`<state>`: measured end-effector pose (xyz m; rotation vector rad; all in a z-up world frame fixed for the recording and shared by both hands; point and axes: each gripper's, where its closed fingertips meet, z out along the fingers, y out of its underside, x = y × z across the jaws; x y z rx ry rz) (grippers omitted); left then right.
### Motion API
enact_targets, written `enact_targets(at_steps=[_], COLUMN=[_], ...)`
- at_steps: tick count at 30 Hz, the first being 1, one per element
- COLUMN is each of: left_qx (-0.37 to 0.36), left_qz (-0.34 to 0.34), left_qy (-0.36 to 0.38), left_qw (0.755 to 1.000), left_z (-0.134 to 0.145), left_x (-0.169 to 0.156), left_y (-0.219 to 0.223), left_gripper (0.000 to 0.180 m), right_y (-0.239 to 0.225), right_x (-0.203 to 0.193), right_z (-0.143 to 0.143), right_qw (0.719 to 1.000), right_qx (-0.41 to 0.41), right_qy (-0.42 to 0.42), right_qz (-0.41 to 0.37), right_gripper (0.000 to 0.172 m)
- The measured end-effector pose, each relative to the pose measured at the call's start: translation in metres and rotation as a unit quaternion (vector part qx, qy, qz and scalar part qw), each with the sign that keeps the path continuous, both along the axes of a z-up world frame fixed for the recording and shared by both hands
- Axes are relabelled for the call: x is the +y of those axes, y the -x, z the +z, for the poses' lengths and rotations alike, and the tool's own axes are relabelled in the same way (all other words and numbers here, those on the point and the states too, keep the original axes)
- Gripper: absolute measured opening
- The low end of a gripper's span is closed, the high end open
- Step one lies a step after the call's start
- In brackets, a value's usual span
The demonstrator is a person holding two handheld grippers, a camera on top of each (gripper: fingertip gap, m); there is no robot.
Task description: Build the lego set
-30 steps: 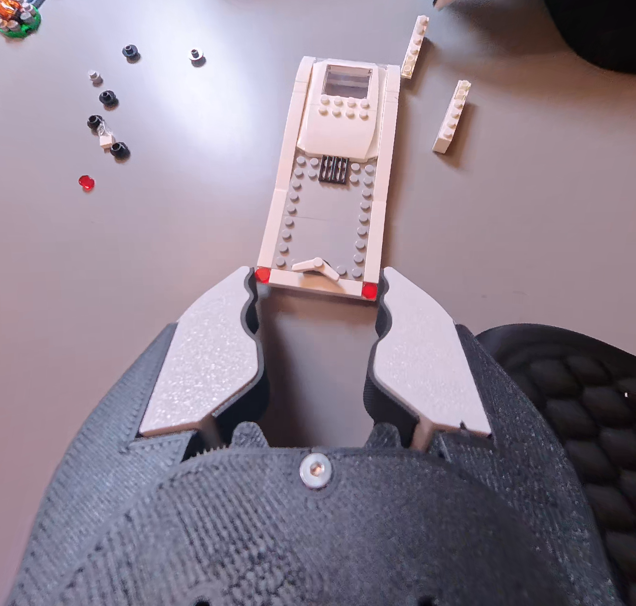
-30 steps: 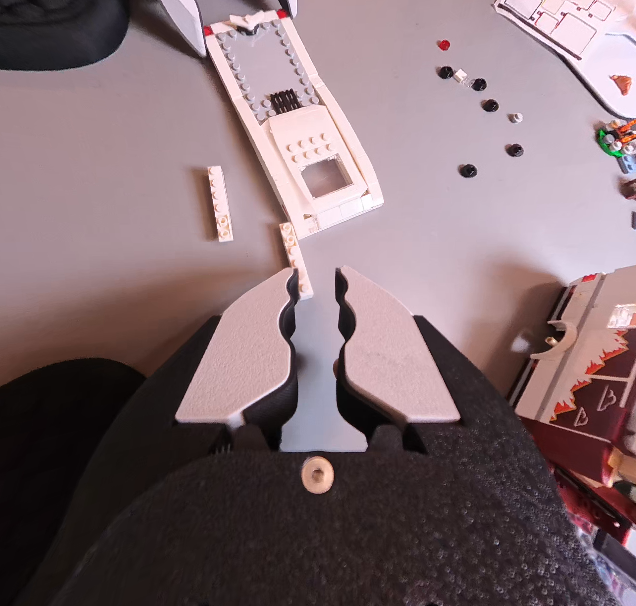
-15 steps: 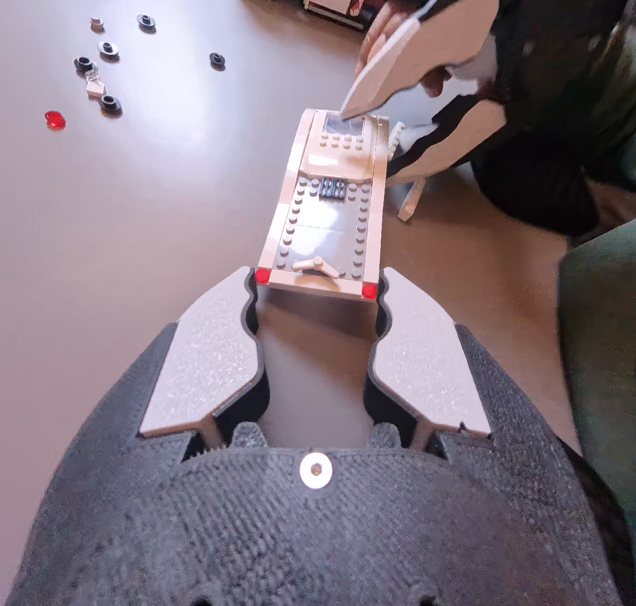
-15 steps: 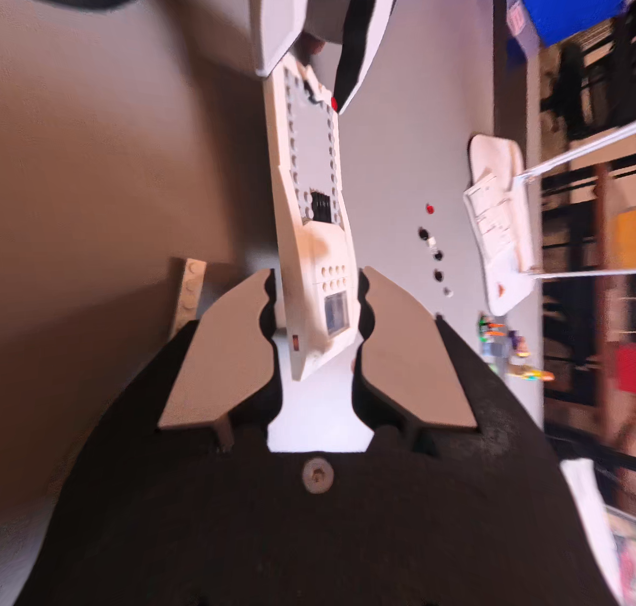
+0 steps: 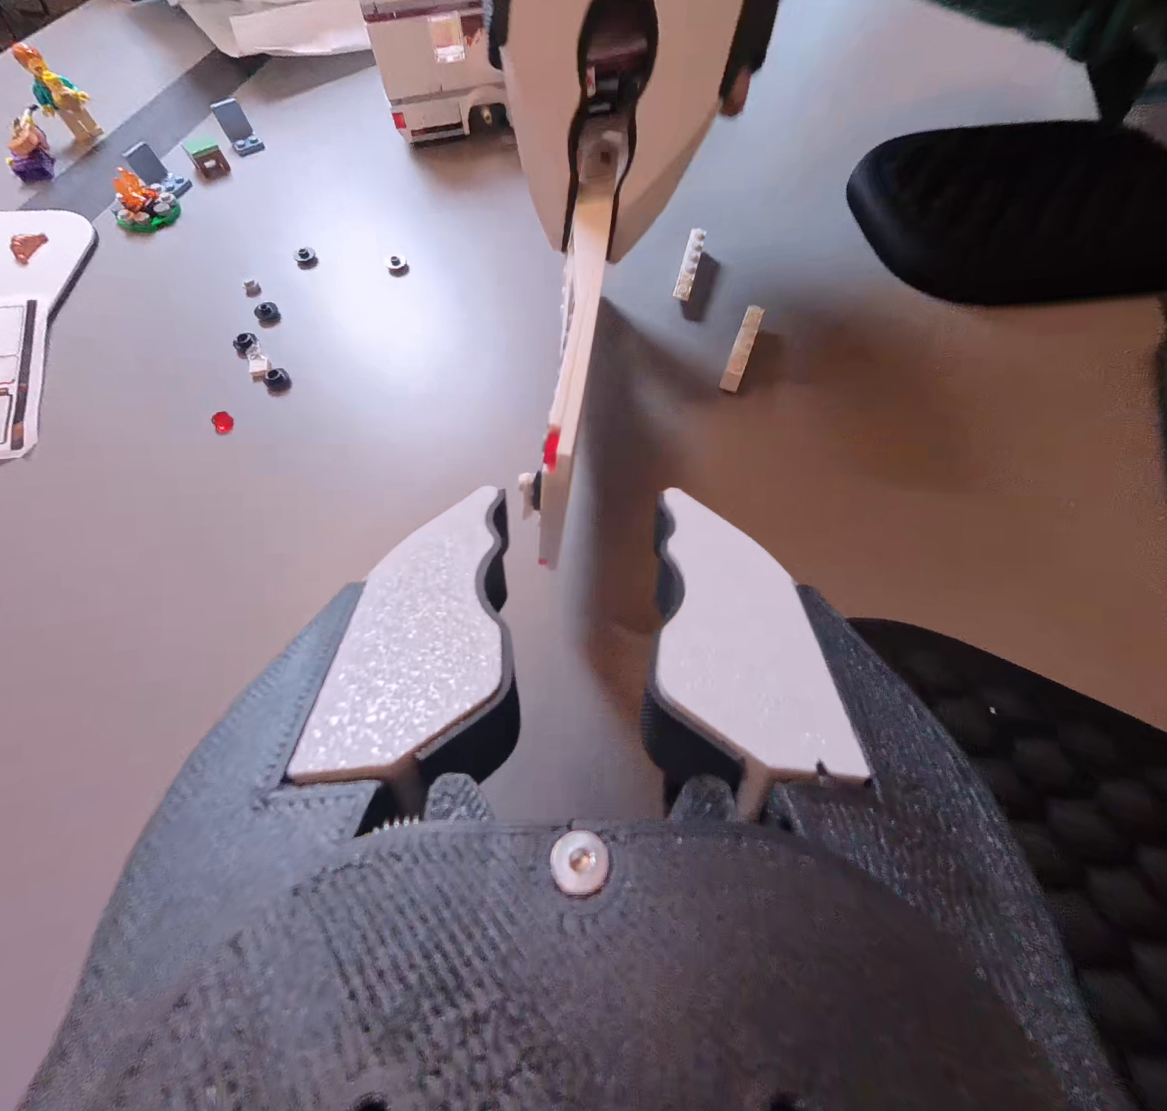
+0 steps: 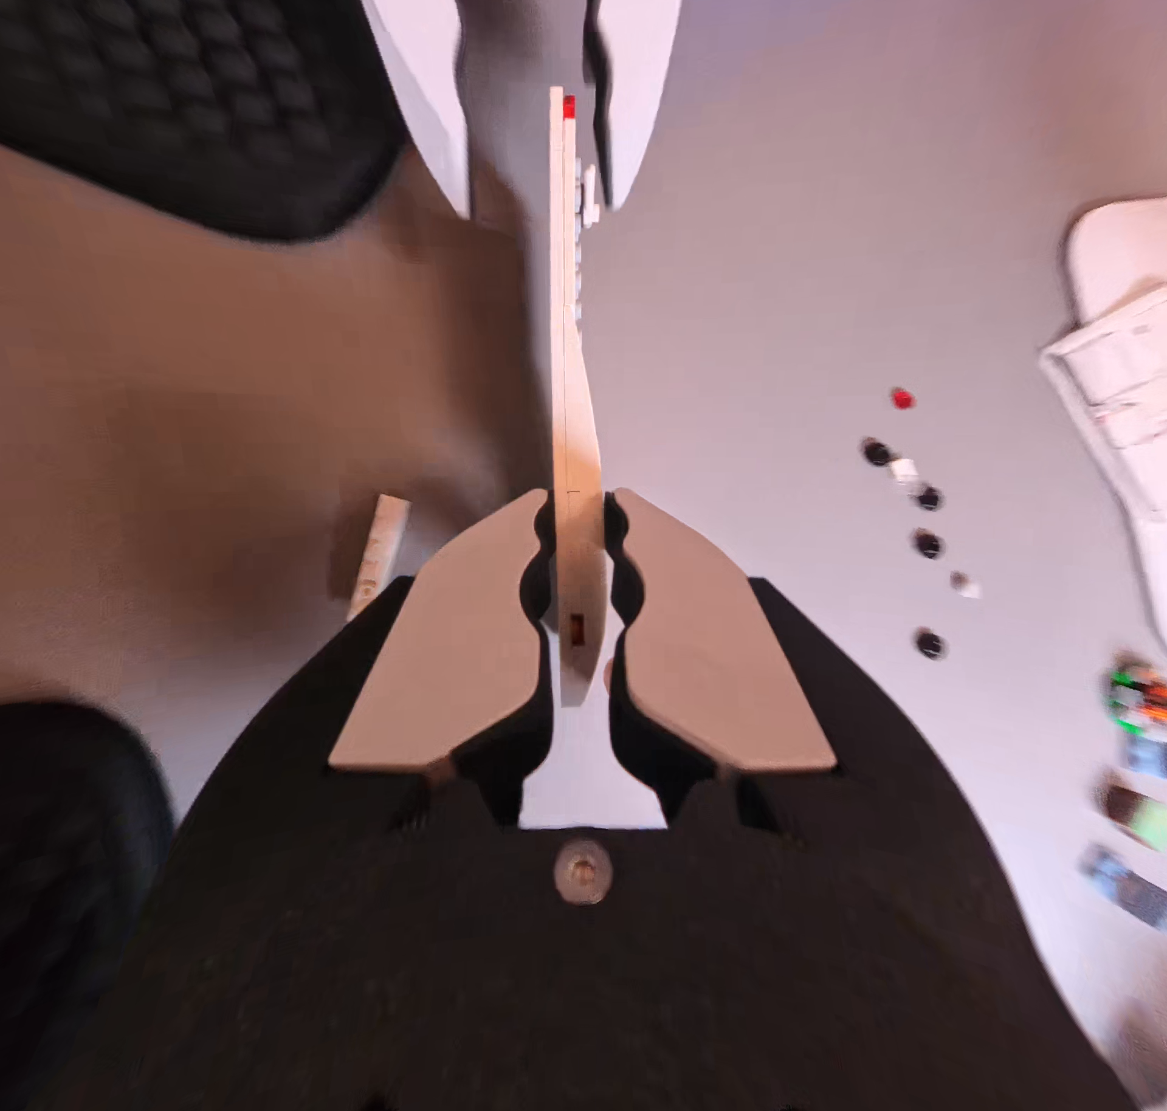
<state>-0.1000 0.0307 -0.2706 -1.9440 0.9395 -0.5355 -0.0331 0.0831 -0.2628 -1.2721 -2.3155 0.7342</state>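
Presently, the right gripper point(image 6: 578, 500) is clamped on one end of the white brick-built panel point(image 6: 571, 386), held edge-up above the table point(image 5: 379, 512). The left gripper point(image 5: 581, 500) stands apart, jaws straddling the panel's far end without pressing. Two white strip plates point(image 5: 742, 348) lie loose on the table.

Brick panel point(image 5: 571, 386) on edge above table point(image 5: 379, 512), loose studs point(image 5: 265, 348) left, two strips point(image 5: 742, 348) right.

The long white brick-built roof panel point(image 6: 571, 386) stands on its edge, clamped at one end between the right gripper point(image 6: 576, 500) pads; its far end reaches between the left gripper point(image 5: 581, 496) spread fingers without touching.
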Motion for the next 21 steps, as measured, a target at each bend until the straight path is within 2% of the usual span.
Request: enact_targets(at_steps=[1,3,6,8,10,13,18,21], left_qx=[0.002,-0.017,-0.081,-0.132,-0.159,-0.161,-0.137,-0.12], left_qz=[-0.002,0.0,0.027,0.041,0.066,0.087,0.11,0.125], left_qy=[-0.002,0.009,0.104,0.178,0.206,0.231,0.222,0.21], left_qw=[1.0,1.0,0.991,0.974,0.963,0.956,0.959,0.962], left_z=[-0.003,-0.005,-0.011,-0.015,-0.017,-0.023,-0.026,-0.026], left_x=[0.001,0.002,0.003,0.002,0.006,0.009,0.021,0.025], left_y=[-0.003,-0.006,-0.002,0.0,0.006,0.014,0.024,0.027], left_gripper=[0.035,0.018,0.016,0.016,0.016,0.019,0.026,0.039], right_y=[0.0,0.0,0.008,0.016,0.023,0.021,0.004,-0.004], right_x=[-0.003,-0.009,-0.002,0.004,0.013,0.022,0.025,0.033], right_z=[0.002,0.002,-0.006,-0.01,-0.012,-0.014,-0.03,-0.037], right_qw=[0.999,0.989,0.976,0.972,0.977,0.99,0.998,0.997], right_qx=[-0.018,-0.06,-0.078,-0.069,-0.043,-0.001,0.022,0.022], right_qy=[0.047,0.132,0.202,0.225,0.205,0.131,0.034,0.009], right_qz=[0.006,0.017,-0.001,-0.019,-0.037,-0.05,-0.058,-0.076], right_gripper=[0.013,0.013,0.014,0.018,0.021,0.03,0.05,0.058])
